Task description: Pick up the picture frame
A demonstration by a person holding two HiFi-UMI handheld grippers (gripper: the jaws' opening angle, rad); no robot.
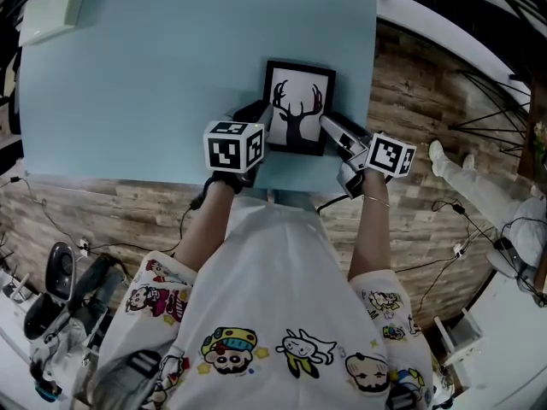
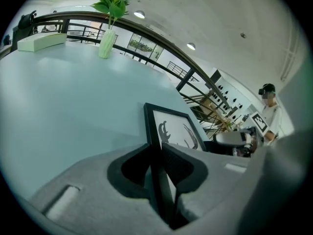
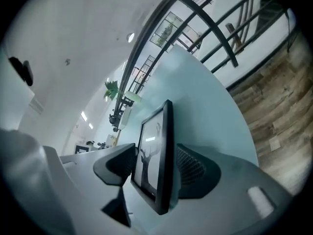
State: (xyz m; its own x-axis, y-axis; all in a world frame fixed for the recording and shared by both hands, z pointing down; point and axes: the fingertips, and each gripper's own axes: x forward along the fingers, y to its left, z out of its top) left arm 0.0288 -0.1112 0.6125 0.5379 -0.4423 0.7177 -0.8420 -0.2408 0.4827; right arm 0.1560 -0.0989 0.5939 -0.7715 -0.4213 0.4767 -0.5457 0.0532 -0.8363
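Black-rimmed, the picture frame (image 1: 297, 108) with its deer silhouette sat just above the middle of the head view, over the pale blue table (image 1: 154, 75) near its right edge. The left gripper (image 2: 159, 166) was clamped on the frame's left edge, a pad pressed to each face. The right gripper (image 3: 156, 156) had its jaws wide apart around the right edge, one pad clear of the glass. Whether the frame rested on the table could not be told.

I see pale blue tabletop (image 1: 128, 75) bare left of and beyond black-framed deer picture (image 1: 297, 109); only white box (image 1: 51, 7) and green plant in pale vase (image 2: 106, 42) at far edge.
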